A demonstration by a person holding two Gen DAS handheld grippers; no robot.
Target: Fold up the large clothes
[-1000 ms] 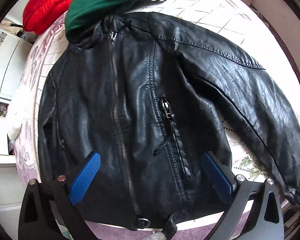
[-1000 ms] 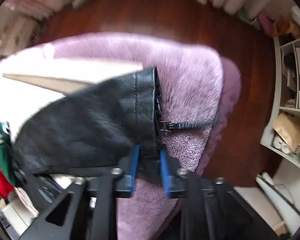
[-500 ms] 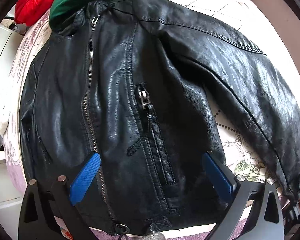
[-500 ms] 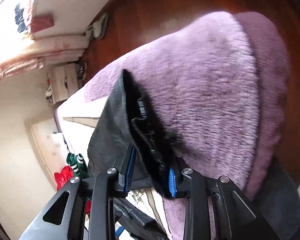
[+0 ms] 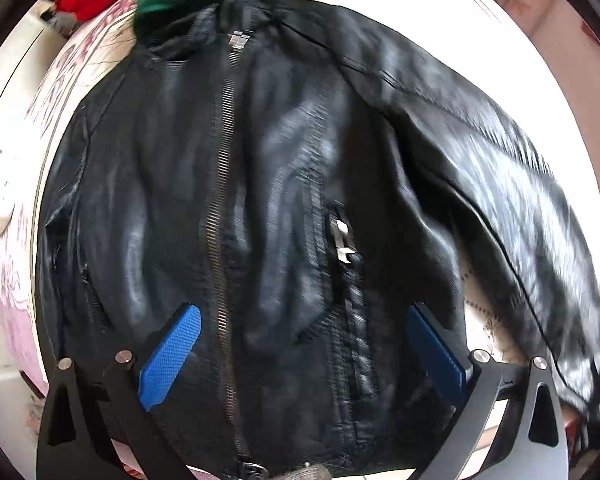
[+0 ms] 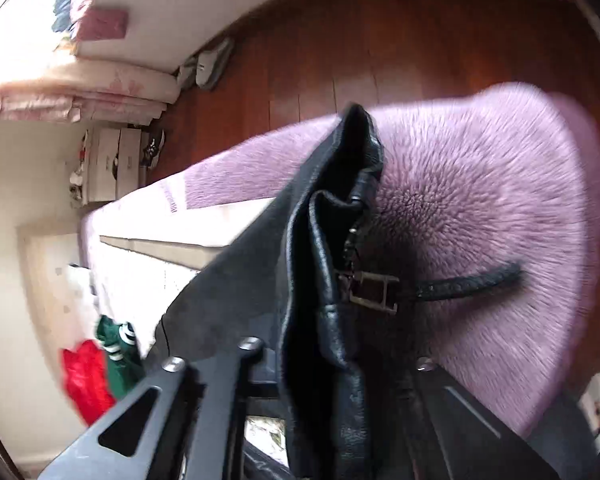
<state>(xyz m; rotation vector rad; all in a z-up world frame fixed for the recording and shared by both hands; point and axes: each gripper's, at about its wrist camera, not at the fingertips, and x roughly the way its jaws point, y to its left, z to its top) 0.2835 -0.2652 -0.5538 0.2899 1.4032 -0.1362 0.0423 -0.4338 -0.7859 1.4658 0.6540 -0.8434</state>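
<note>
Jacket (image 5: pixel 284 208) flat under spread left tool (image 5: pixel 300 344); right tool (image 6: pixel 340 364) clenching cuff.

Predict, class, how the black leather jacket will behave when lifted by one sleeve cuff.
The black leather jacket probably hangs floppy: its sleeve cuff creases in the right claw. Its glossy surface looks slippery. Thick panels and the metal zipper suggest weight.

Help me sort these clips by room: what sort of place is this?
Most likely a bedroom. The black jacket lies spread on a bed with a pale quilted cover, a purple fluffy blanket hangs over its edge, and there is a wood floor beyond.
</note>
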